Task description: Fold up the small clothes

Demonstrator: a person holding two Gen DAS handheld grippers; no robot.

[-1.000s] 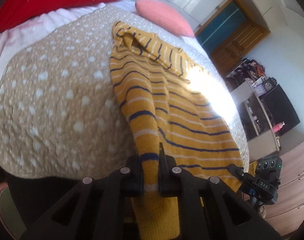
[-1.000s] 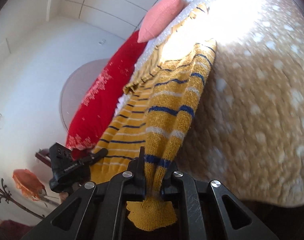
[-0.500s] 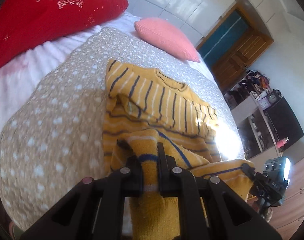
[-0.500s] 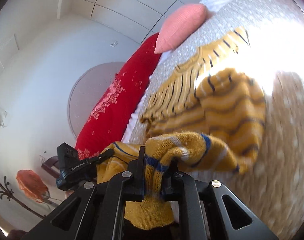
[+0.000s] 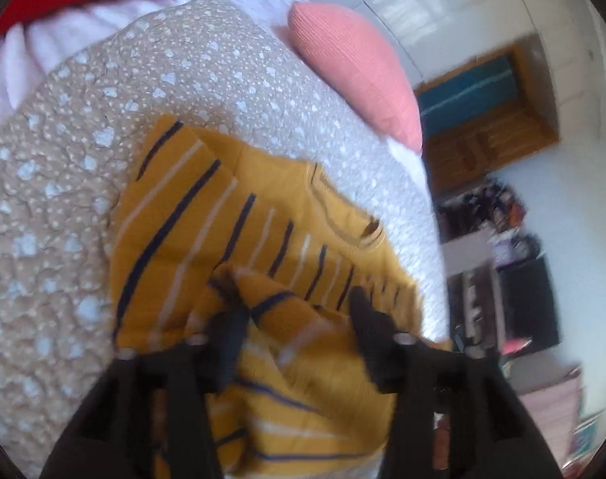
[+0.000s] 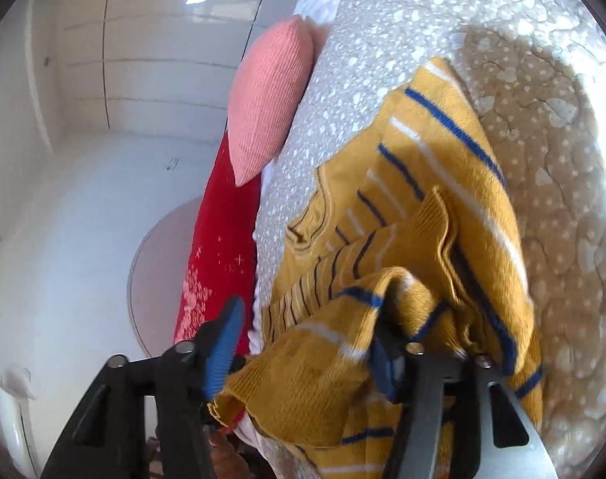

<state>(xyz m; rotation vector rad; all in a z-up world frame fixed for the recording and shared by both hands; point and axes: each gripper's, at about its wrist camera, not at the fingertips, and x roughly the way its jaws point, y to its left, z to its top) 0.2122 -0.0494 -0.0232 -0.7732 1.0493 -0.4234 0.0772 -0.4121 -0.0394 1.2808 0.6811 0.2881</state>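
Two tongs (image 5: 293,319) (image 6: 307,331) spread wide, striped sweater (image 5: 231,231) on dotted beige quilt (image 5: 63,183), pink pillow (image 5: 355,68), white wall (image 6: 55,219).

My two wrist cameras sit close above the bed, each facing the far headboard end, and both share the yellow striped sweater (image 5: 231,239) (image 6: 442,207) and pink pillow (image 5: 355,68) (image 6: 267,99).
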